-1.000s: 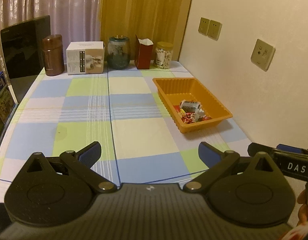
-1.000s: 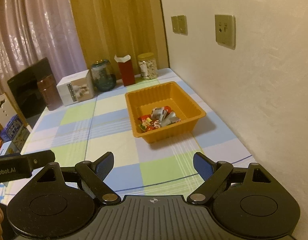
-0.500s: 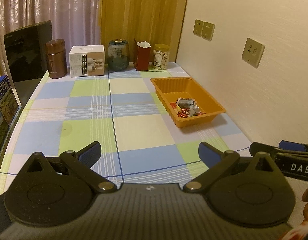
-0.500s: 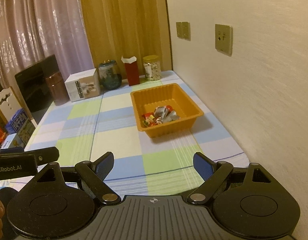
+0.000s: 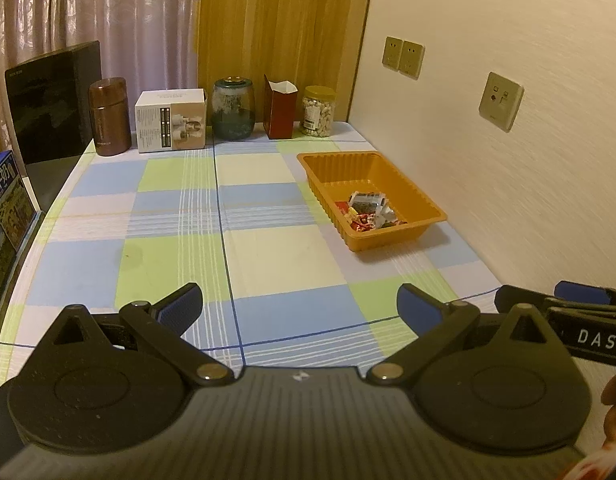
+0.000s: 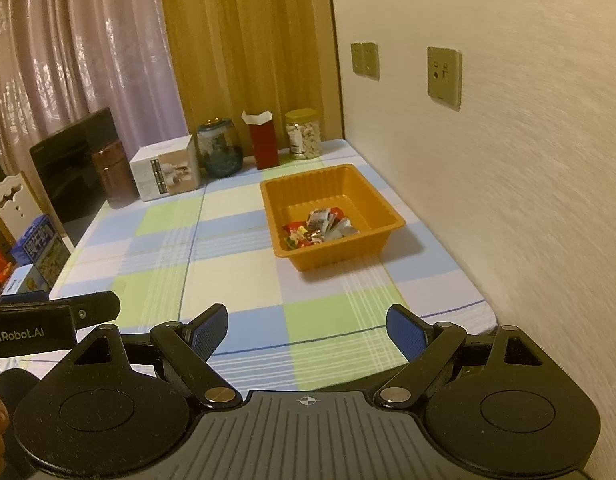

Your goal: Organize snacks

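Note:
An orange plastic tray sits on the checked tablecloth near the right wall. A small heap of wrapped snacks lies in its near half. My left gripper hovers over the table's near edge, open, with nothing between its blue pads. My right gripper is also open and empty, held back at the near edge, with the tray well ahead of it. Each gripper shows at the side of the other's view.
Along the far edge stand a brown canister, a white box, a glass jar, a red carton and a jar of nuts. A black panel and blue boxes line the left side. The wall runs close on the right.
Both grippers drew back from the tray toward the table's near edge; the tray looks smaller and farther. Their jaws stayed open.

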Action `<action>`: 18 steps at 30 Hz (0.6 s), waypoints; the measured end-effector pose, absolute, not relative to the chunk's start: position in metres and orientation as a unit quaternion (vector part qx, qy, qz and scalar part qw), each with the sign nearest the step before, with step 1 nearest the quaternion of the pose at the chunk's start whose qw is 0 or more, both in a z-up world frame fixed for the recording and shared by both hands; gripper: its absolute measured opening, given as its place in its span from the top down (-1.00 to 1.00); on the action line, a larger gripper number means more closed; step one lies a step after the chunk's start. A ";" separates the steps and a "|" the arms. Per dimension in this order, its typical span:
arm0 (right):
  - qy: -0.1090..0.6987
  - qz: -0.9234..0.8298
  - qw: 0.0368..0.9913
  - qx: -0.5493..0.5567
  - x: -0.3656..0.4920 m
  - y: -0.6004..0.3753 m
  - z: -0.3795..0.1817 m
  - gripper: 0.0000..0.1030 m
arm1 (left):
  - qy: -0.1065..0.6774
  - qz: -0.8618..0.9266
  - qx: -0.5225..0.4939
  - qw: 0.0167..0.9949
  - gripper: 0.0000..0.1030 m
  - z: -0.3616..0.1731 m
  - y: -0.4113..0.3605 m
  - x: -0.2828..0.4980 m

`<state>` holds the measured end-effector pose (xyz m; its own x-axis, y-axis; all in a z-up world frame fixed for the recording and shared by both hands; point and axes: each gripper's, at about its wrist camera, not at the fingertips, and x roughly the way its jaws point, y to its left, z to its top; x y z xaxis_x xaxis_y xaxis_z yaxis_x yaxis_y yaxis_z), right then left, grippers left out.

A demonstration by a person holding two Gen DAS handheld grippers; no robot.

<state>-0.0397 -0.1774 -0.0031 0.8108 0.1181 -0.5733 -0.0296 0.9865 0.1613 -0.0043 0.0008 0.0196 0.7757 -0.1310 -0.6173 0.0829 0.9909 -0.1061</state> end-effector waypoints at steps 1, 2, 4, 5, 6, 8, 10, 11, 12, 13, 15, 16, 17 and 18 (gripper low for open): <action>0.305 0.039 0.949 0.073 -0.039 -0.177 -0.003 -0.67 | 0.331 -0.057 -0.036 0.941 -0.99 0.020 0.000 -0.005; 0.305 0.039 0.949 0.073 -0.039 -0.177 -0.003 -0.67 | 0.331 -0.057 -0.036 0.941 -0.99 0.020 0.000 -0.005; 0.304 0.040 0.949 0.072 -0.039 -0.178 -0.003 -0.67 | 0.330 -0.057 -0.037 0.942 -0.99 0.020 0.000 -0.005; 0.304 0.040 0.949 0.072 -0.039 -0.178 -0.003 -0.67 | 0.330 -0.057 -0.037 0.942 -0.99 0.020 0.000 -0.005; 0.304 0.040 0.949 0.072 -0.039 -0.178 -0.003 -0.67 | 0.329 -0.056 -0.037 0.942 -0.99 0.020 0.000 -0.004; 0.304 0.040 0.949 0.072 -0.039 -0.178 -0.004 -0.67 | 0.329 -0.057 -0.037 0.942 -0.99 0.020 0.003 -0.003; 0.305 0.039 0.949 0.072 -0.039 -0.178 -0.004 -0.67 | 0.330 -0.057 -0.037 0.942 -0.99 0.019 0.003 -0.003; 0.305 0.039 0.949 0.071 -0.039 -0.178 -0.004 -0.67 | 0.330 -0.057 -0.037 0.941 -0.99 0.019 0.003 -0.003; 0.305 0.039 0.949 0.072 -0.039 -0.178 -0.004 -0.67 | 0.330 -0.057 -0.037 0.942 -0.99 0.019 0.003 -0.003; 0.304 0.039 0.949 0.072 -0.039 -0.178 -0.004 -0.67 | 0.330 -0.057 -0.037 0.942 -0.99 0.019 0.003 -0.003; 0.304 0.039 0.949 0.072 -0.039 -0.178 -0.004 -0.67 | 0.330 -0.057 -0.037 0.942 -0.99 0.019 0.003 -0.003; 0.305 0.039 0.949 0.072 -0.039 -0.178 -0.004 -0.67 | 0.330 -0.057 -0.036 0.941 -0.99 0.019 0.003 -0.003; 0.304 0.039 0.949 0.072 -0.039 -0.178 -0.004 -0.67 | 0.330 -0.056 -0.037 0.942 -0.99 0.019 0.003 -0.003; 0.304 0.039 0.949 0.072 -0.039 -0.178 -0.004 -0.67 | 0.330 -0.057 -0.037 0.941 -0.99 0.019 0.003 -0.003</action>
<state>-0.0394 -0.1776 -0.0036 0.8118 0.1171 -0.5721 -0.0295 0.9867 0.1601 -0.0030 0.0029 0.0186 0.7755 -0.1311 -0.6176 0.0823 0.9909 -0.1069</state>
